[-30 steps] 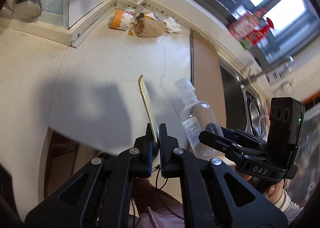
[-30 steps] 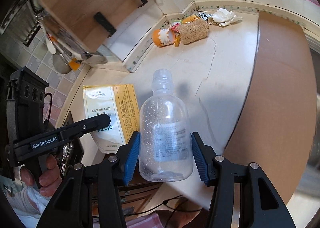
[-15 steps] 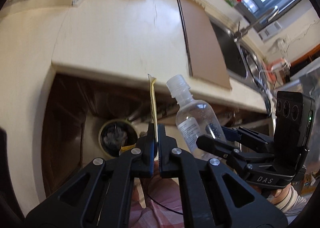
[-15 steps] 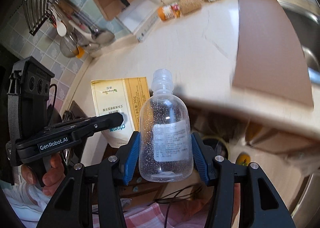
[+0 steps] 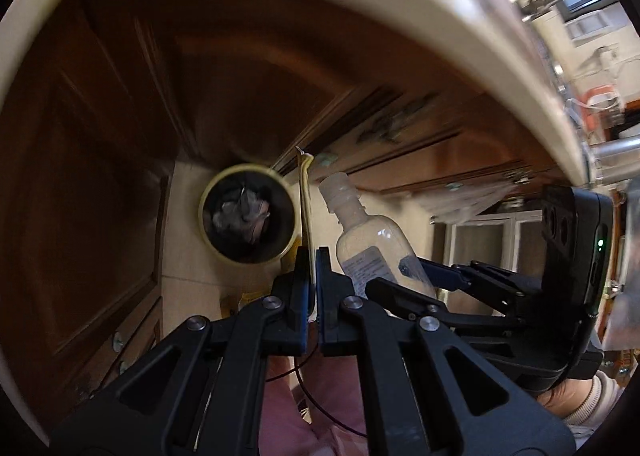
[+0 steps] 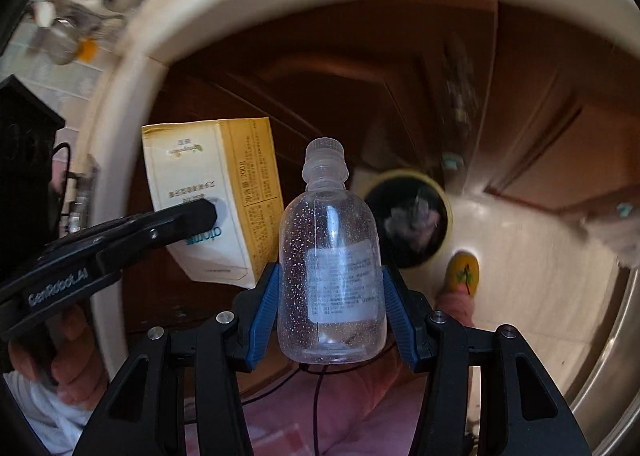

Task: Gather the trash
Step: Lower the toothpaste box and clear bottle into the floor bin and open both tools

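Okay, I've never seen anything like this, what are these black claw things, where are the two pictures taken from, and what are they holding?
They are hand-held grippers, one in each of a person's hands, each with a fisheye camera looking along its two fingers. One picture comes from the left gripper, the other from the right gripper. The left one is shut on a flat yellow and white packet, seen edge-on in its own view. The right one is shut on a clear plastic bottle. Both point down at a round bin on the floor, beside dark wooden cabinets below the pale counter edge.
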`<action>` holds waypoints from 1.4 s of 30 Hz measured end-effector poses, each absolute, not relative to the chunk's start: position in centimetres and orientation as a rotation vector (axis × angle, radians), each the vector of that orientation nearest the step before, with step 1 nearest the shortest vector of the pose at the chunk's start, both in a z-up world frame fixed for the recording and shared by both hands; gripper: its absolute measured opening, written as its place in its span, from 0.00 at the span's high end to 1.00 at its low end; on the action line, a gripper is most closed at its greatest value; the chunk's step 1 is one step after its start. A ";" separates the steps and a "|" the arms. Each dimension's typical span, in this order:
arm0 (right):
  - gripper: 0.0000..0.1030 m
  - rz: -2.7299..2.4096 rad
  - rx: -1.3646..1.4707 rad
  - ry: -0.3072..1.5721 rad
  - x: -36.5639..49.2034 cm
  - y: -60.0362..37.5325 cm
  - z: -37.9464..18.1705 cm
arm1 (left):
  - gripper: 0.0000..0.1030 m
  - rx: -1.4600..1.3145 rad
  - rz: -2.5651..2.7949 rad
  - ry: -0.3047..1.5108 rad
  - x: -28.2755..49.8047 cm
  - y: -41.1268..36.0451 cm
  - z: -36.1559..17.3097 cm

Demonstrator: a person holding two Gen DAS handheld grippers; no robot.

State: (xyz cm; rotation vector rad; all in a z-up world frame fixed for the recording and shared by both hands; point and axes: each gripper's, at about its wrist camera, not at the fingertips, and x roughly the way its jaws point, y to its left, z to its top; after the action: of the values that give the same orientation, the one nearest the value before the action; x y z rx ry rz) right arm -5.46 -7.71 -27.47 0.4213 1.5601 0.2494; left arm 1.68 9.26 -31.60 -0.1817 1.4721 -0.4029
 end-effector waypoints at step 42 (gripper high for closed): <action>0.38 0.182 0.434 1.691 -2.6 -9.0 -50.3 | 0.47 -0.147 -0.185 1.631 4.8 8.4 -52.4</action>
State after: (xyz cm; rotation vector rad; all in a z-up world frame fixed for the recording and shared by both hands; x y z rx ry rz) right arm -2.61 -9.02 -50.32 0.4336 1.6911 0.1822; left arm 4.77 8.41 -52.43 -0.1467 1.6311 -0.1849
